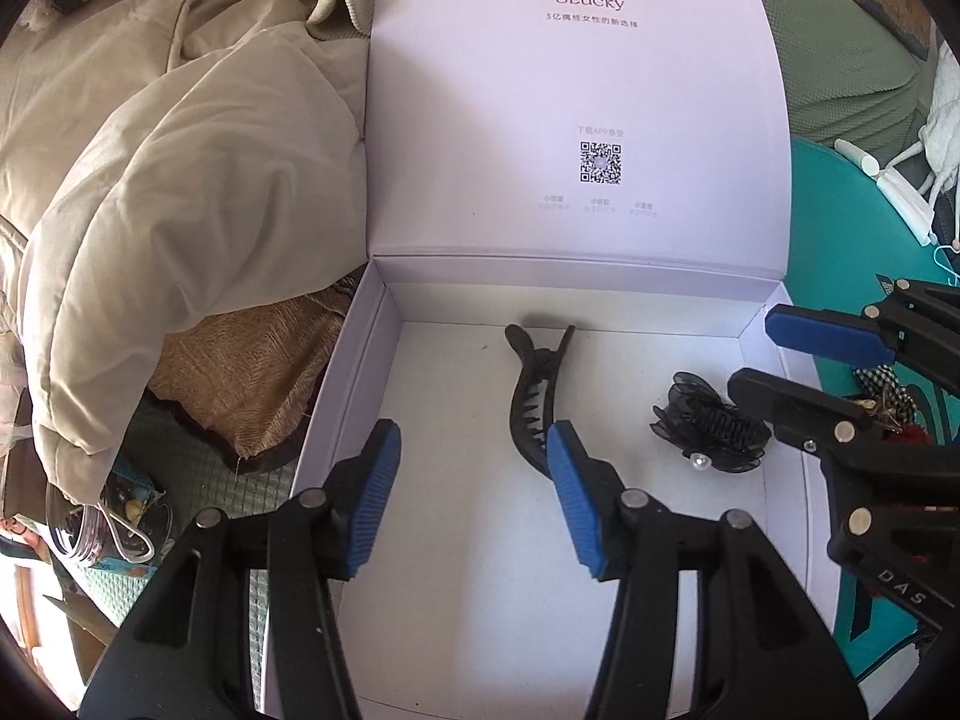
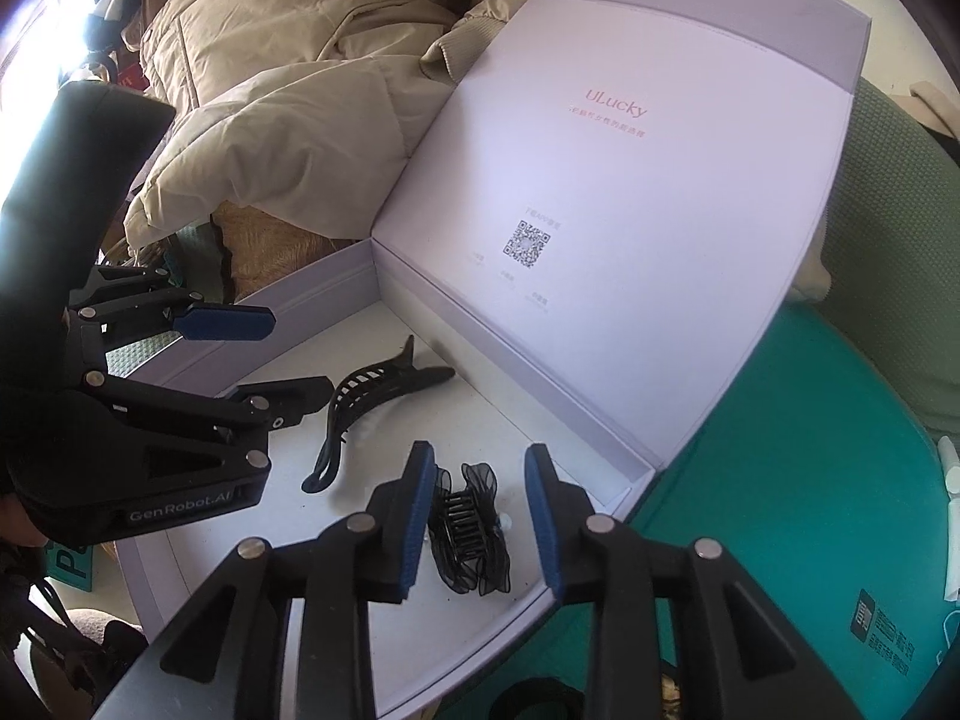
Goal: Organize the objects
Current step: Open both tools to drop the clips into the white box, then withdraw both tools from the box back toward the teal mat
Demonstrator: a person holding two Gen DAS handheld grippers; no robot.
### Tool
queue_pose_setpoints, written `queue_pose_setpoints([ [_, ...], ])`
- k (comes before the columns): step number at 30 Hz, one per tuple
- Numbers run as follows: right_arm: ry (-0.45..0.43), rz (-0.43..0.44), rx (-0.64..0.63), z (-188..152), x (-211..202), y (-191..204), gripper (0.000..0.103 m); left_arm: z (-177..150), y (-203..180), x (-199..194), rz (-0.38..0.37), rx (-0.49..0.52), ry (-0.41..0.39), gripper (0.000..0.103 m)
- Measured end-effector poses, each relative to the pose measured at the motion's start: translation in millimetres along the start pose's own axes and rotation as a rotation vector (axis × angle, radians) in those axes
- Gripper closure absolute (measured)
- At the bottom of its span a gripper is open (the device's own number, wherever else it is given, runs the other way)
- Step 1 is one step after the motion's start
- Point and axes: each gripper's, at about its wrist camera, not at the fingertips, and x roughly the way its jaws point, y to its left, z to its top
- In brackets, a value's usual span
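Jaws apart on left gripper (image 1: pixel 474 480) and right gripper (image 2: pixel 480 516), nothing clamped. Lying in white cardboard box (image 1: pixel 384 324): long black plastic hair clip (image 1: pixel 531 396) centre frame, black gauze-flower claw clip (image 2: pixel 471 531) lower centre between right pads.

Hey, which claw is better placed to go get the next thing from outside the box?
Probably the right claw. It is open over the box's right edge, beside the checked fabric item on the teal surface. The flower clip lies loose between its pads. The left claw is deeper inside.
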Motion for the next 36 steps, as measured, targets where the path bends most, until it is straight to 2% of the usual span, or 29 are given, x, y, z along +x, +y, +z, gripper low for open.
queue_pose_setpoints([
  [15, -0.054, -0.018, 0.005, 9, -40, -2, 0.073, 14, 6, -35, 0.012, -0.01, -0.06, 0.054],
  [17, -0.066, -0.022, 0.004, 9, -51, -3, 0.073, -7, -7, -56, 0.013, -0.008, -0.075, 0.054],
  [22, -0.092, -0.034, 0.001, 12, -76, 3, 0.073, -7, 8, -85, 0.022, -0.005, -0.111, 0.054],
  [24, -0.103, -0.041, -0.003, 12, -87, 5, 0.073, -20, -11, -111, 0.025, -0.004, -0.125, 0.054],
  [25, -0.109, -0.046, -0.005, 12, -93, 7, 0.073, -27, -19, -140, 0.027, -0.004, -0.132, 0.054],
  [36, -0.169, -0.077, -0.015, 10, -151, 24, 0.073, -36, -29, -210, 0.029, 0.012, -0.2, 0.054],
])
